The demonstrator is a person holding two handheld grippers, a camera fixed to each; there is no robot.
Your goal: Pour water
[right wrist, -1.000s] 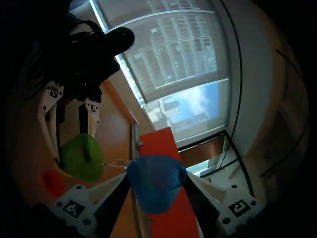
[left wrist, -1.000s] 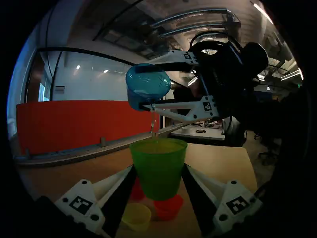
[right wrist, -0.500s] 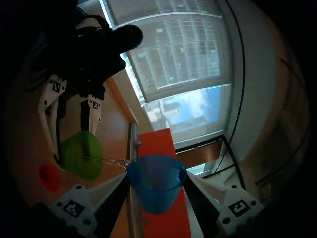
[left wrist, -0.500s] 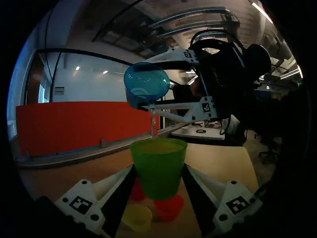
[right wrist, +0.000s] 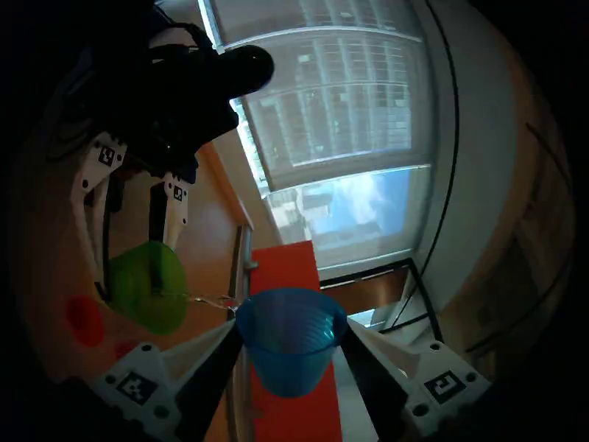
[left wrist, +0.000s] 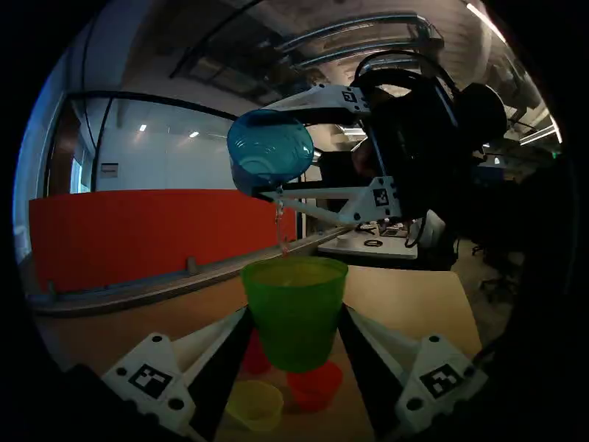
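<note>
Currently over a wooden table (left wrist: 412,302), with a red partition (left wrist: 140,228) along its far edge.

Left gripper (left wrist: 294,313): held low and level, fingers pointing forward. Both fingers press on the sides of a green cup (left wrist: 296,335), which stands upright between them.

Right gripper (right wrist: 291,328): raised above and beyond the green cup. It is rolled onto its side, so in the left gripper view one finger lies over the other. It is clamped on a blue cup (left wrist: 269,147), one finger on each side of the wall. The blue cup is tipped far over with its mouth toward the left gripper's camera. Its lower lip is above the green cup's rim and not touching it.

Contents: the green cup's surface seems to sit close under the rim, but the light is dim, so that is not certain. I cannot tell how much is left in the blue cup.

Below the green cup's base, on the table: a red cup (left wrist: 314,384), a second red cup (left wrist: 255,353) mostly hidden, and a yellow cup (left wrist: 255,404) nearest the camera. All are upright; their contents are not readable.

Water (left wrist: 280,225): a thin, broken thread falls from the blue lip into the green cup's mouth, near the far rim.
</note>
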